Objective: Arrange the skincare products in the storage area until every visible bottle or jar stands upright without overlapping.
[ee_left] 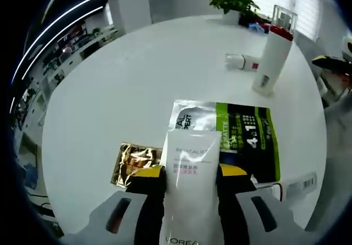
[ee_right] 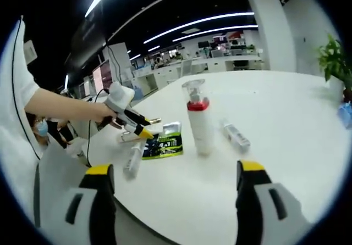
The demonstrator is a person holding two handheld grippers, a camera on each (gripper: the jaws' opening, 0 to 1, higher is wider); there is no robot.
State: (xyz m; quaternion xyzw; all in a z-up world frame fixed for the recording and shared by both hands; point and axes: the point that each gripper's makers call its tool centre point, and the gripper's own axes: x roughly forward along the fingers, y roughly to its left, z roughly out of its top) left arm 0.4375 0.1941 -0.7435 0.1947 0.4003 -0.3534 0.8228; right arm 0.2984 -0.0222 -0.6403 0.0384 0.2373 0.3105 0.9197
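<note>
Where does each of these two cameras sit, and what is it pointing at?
Left gripper view: rides the left claw, shut on a white tube, looking across the white table at a green sachet and pump bottle.
Right gripper view: rides the open right claw, facing the table; the person's hand holds the left claw.
Shared: bottle, sachet, table.

Bright ceiling strips, fisheye-warped edges, soft blur
</note>
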